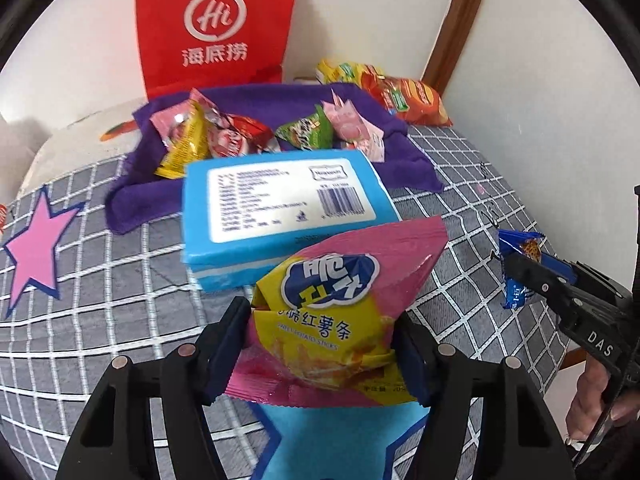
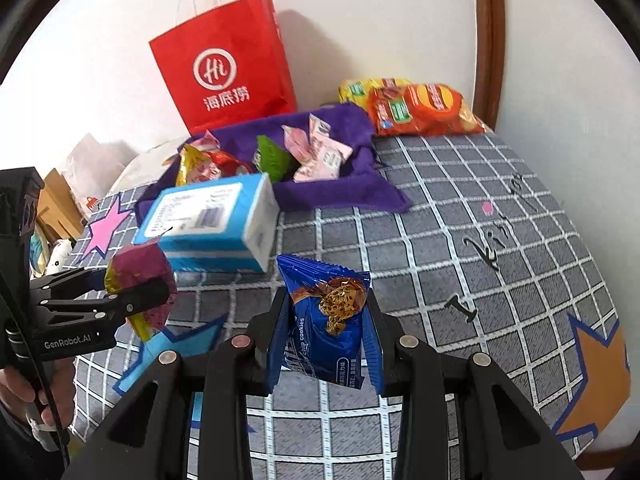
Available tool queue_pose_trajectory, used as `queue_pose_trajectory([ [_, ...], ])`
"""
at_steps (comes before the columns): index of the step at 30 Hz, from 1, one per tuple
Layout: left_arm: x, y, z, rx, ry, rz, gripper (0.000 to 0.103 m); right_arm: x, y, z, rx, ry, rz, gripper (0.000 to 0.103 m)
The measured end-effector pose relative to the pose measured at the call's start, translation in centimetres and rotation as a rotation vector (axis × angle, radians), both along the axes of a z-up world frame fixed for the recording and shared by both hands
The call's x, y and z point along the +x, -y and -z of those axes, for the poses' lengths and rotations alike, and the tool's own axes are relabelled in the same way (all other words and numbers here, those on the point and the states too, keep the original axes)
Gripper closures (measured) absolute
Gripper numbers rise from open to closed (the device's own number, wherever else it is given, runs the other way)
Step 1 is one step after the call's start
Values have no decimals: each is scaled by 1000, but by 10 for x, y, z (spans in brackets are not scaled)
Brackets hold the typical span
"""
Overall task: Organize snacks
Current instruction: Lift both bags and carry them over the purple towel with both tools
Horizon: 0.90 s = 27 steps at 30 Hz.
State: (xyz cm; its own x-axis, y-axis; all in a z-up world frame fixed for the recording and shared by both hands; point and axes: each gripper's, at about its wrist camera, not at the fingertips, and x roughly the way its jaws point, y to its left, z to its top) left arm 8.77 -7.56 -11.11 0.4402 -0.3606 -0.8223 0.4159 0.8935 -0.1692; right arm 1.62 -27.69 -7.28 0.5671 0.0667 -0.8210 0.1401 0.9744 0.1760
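In the left wrist view, the left gripper (image 1: 324, 344) has its jaws closed on a pink and yellow foil bag of sweet potato sticks (image 1: 340, 312), held clear above the bed's grey quilt with a white grid and coloured stars (image 1: 120, 280). Just beyond the bag lies a light blue rectangular box with a white printed label (image 1: 280, 208). Behind the box a purple cloth (image 1: 256, 104) is spread on the quilt, with a heap of small snack packets (image 1: 224, 136) on it in yellow, red, green and pink wrappers. A red paper carrier bag with a white logo (image 1: 216, 28) stands against the wall, and orange and yellow crisp bags (image 1: 404, 96) lie in the far right corner. At the right edge the right gripper (image 1: 520, 276) clamps a blue foil packet of chocolate chip cookies (image 1: 516, 248).

In the right wrist view, the right gripper (image 2: 326, 328) has its jaws shut against both sides of the blue cookie packet (image 2: 324, 320), lifted off the quilt (image 2: 460, 240). At the left, the left gripper (image 2: 140, 296) holds the pink and yellow bag (image 2: 140, 268), with a hand (image 2: 28, 396) below it. The blue box (image 2: 212, 224) sits just in front of the purple cloth (image 2: 340, 188), the red carrier bag (image 2: 224, 72) and the crisp bags (image 2: 416, 108) beyond it.
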Motion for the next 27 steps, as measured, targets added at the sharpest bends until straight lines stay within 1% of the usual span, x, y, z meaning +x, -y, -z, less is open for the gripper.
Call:
queue_pose_trajectory([
  [15, 8, -45, -54, -33, 91, -62, 37, 18, -23, -50, -36, 68, -19, 69],
  [19, 13, -56, -62, -30, 104, -73, 37, 27, -25, -60, -38, 88, -13, 69],
  [27, 31, -68, -64, -35, 107, -89, 37, 46, -33, -72, -34, 112, -17, 69],
])
